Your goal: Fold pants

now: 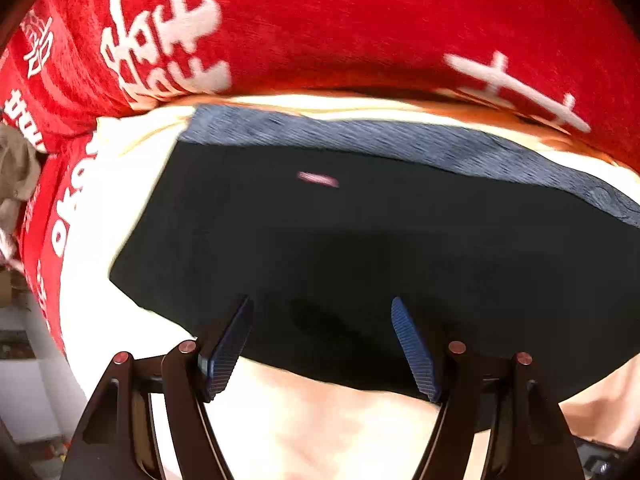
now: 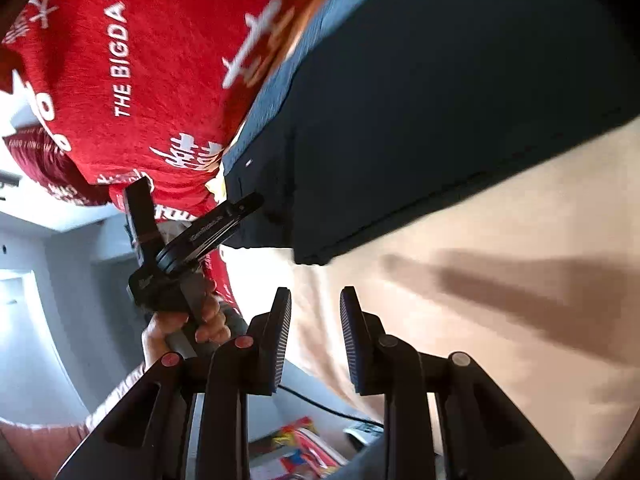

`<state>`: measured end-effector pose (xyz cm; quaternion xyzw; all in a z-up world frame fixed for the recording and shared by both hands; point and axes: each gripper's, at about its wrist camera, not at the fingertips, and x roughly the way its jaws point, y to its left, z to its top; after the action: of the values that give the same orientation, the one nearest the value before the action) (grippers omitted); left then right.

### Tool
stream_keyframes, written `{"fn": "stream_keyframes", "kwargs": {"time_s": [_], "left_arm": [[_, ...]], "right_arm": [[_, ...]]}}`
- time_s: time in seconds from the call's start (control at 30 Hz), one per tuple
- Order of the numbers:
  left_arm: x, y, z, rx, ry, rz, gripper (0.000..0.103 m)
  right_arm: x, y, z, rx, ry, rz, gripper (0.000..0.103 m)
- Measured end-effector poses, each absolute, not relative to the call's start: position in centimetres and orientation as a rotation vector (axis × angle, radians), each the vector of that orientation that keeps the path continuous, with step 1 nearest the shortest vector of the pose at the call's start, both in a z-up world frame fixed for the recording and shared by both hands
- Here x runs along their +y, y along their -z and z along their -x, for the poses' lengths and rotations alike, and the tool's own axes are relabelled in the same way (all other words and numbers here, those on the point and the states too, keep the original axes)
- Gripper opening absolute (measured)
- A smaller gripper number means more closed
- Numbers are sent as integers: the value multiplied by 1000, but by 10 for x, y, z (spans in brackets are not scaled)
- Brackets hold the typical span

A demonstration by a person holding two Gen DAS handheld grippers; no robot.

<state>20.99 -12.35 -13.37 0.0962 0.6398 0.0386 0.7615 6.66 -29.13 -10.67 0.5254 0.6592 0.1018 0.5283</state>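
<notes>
The dark pants (image 1: 340, 248) lie folded flat on a pale cream sheet (image 1: 320, 432). They look like a wide dark block with straight edges. Along their far edge runs a grey-blue band (image 1: 400, 144), which may be the waistband. A tiny pink mark (image 1: 318, 179) sits on the dark cloth near that band.

Behind the pants lies a big red blanket (image 1: 360, 32) with white signs and letters on it. In the right wrist view the white words "THE BIGDAY" (image 2: 120, 48) show on the red cloth.

The left tool (image 1: 322, 344) hangs over the near edge of the pants and points down at them. Its two blue fingers (image 1: 226, 356) stand wide apart. Nothing is between them, and they do not press on the cloth.

The right tool (image 2: 315, 340) is off to the side of the pants, over the cream sheet. Its fingers (image 2: 280, 340) stand a little way apart with nothing between them. A dark shadow (image 2: 520, 300) falls on the sheet beside it.

The right wrist view also shows the person's hand (image 2: 188, 324) holding the left tool by its grip, close to a corner of the pants. Both views are a bit blurred.
</notes>
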Motion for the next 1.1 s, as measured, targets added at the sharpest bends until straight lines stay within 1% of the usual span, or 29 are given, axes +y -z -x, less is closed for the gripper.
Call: {"fn": "stream_keyframes", "kwargs": {"time_s": [0.1,0.17,0.23,0.3,0.43,0.47,0.5,0.53,0.6,0.67,0.73,0.77,0.83,0.93,0.97,1.1], "left_arm": [[-88,139,-226,1349,-82,-263,73],[-61,154,-239,1381,-87,-260,73],[-28,174,-248,1429,-71,-194,73],[-18,174,-247,1422,-27,-135,75],[-12,176,-246,1396,30,-157,75],[-10,176,-246,1398,40,-150,75],[-7,176,-246,1400,49,-143,75],[-4,176,-247,1401,62,-142,75],[0,176,-245,1393,92,-175,75],[3,177,-242,1379,115,-193,75],[4,178,-240,1370,120,-205,75],[4,177,-239,1368,117,-205,75],[5,179,-238,1360,117,-204,75],[1,176,-233,1351,126,-196,75],[-6,171,-226,1351,130,-190,75],[3,173,-229,1359,133,-180,75]], "right_arm": [[-267,118,-65,1541,-214,-1281,28],[-262,117,-60,1511,-183,-1288,28],[-256,121,-69,1470,-152,-1332,28],[-258,124,-69,1445,-133,-1372,28],[-243,128,-84,1447,-159,-1360,28],[-239,130,-89,1460,-167,-1365,22],[-236,131,-94,1483,-175,-1360,9],[-231,126,-101,1486,-196,-1334,0],[-219,107,-110,1469,-253,-1280,0],[-201,95,-112,1521,-267,-1127,0],[-194,100,-104,1593,-228,-999,0],[-195,104,-100,1612,-211,-988,1],[-205,108,-90,1600,-193,-1063,2],[-218,105,-83,1607,-177,-1072,10],[-221,105,-81,1604,-170,-1070,11],[-233,113,-78,1551,-104,-1168,11]]}}
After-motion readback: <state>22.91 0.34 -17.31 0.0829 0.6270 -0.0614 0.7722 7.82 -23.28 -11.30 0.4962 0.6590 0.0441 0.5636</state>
